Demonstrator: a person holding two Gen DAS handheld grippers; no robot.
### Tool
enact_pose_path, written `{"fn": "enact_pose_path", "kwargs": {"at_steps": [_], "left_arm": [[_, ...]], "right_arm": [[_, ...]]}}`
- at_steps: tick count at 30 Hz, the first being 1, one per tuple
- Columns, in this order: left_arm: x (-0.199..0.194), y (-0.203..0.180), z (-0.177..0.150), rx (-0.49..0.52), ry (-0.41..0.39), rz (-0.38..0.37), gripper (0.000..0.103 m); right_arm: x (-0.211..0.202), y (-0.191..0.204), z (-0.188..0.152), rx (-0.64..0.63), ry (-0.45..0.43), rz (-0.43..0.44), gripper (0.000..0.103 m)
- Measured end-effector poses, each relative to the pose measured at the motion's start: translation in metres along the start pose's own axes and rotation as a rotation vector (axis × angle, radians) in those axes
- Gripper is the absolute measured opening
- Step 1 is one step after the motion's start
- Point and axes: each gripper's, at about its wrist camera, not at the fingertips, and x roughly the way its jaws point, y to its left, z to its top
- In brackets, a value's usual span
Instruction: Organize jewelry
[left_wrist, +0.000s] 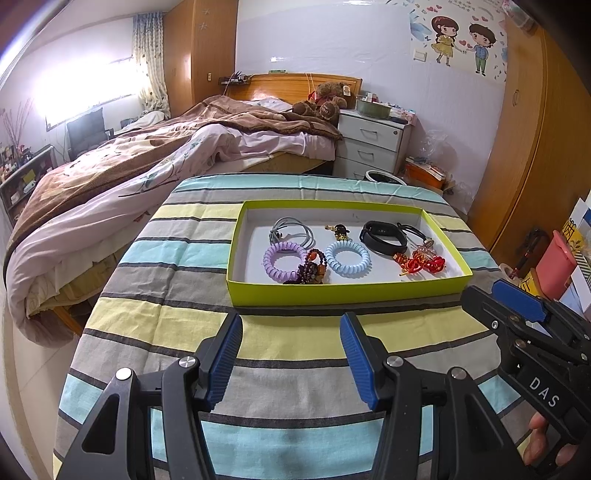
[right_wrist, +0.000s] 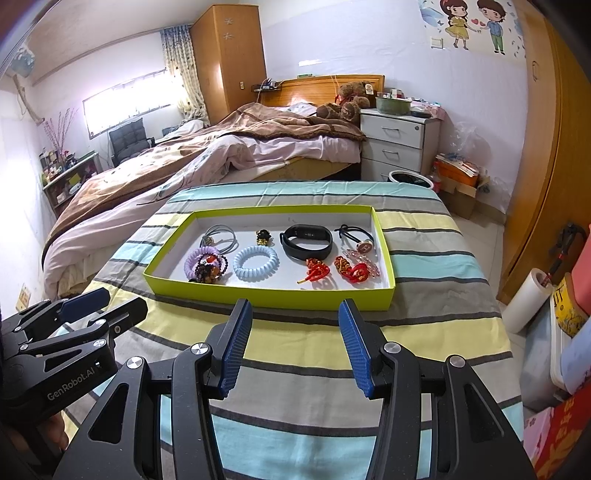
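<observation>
Mid-frame on table: green tray holds purple coil, blue coil, black band, red knots; bead cluster muddled. Left claw, right claw both spread apart, empty.

left wrist: faces tray | right wrist: same, side-by-side

A striped woven cloth in teal, yellow and grey is seen to be matt and lightly creased. The lime-green cardboard tray is lined with matt white paper. The lilac and pale-blue coiled hair ties appear as glossy plastic — the black wristband as smooth, dull rubber. Ribbed blue pads and black matt plastic with bright metal bolts are shown on the left gripper
</observation>
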Motion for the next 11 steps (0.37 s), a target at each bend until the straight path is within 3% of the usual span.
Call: {"fn": "enact_pose_path", "kwargs": {"at_steps": [11], "left_arm": [[0.0005,0.0000,0.0001,-0.003,0.006,0.010,0.055]], "right_arm": [[0.0001,-0.0003,0.0004,-0.002,0.000,-0.001,0.050]]}}
